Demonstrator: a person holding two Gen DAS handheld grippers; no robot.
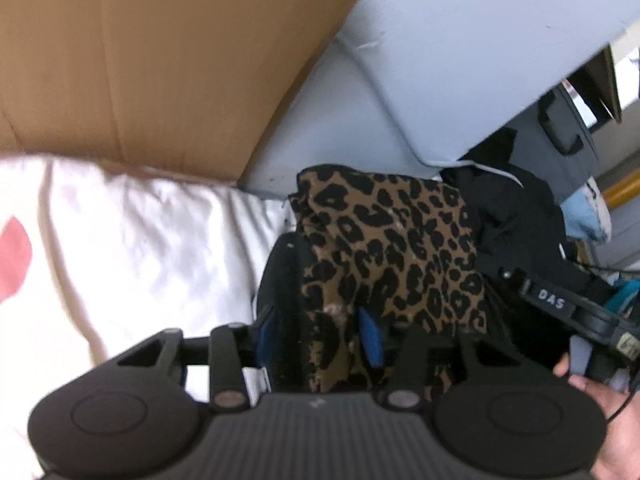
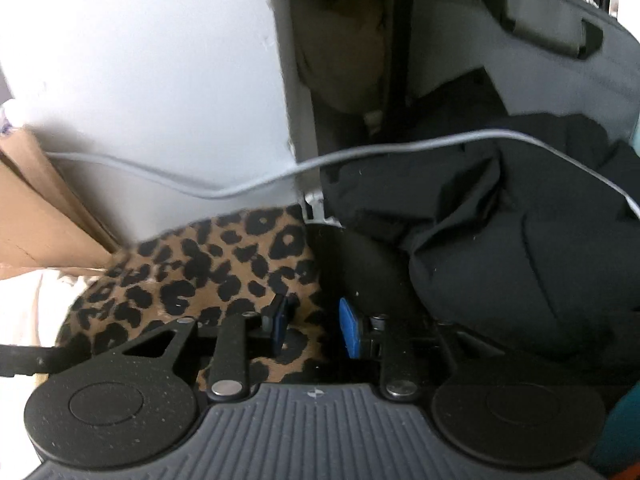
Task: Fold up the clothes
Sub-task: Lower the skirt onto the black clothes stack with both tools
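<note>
A leopard-print garment (image 1: 392,248) hangs bunched between the blue pads of my left gripper (image 1: 320,336), which is shut on it with black fabric. The same garment (image 2: 208,272) lies under my right gripper (image 2: 312,328), whose blue pads (image 2: 350,328) stand apart and hold nothing. The right gripper's body (image 1: 560,304) shows at the right edge of the left wrist view, with a hand on it. A pile of black clothes (image 2: 500,240) lies to the right of the leopard garment.
A white sheet with a pink patch (image 1: 120,240) covers the surface at left. A cardboard box (image 1: 160,60) stands behind it against a grey wall (image 1: 440,60). A grey cable (image 2: 240,188) crosses the right wrist view. A grey suitcase (image 2: 540,28) stands behind the black pile.
</note>
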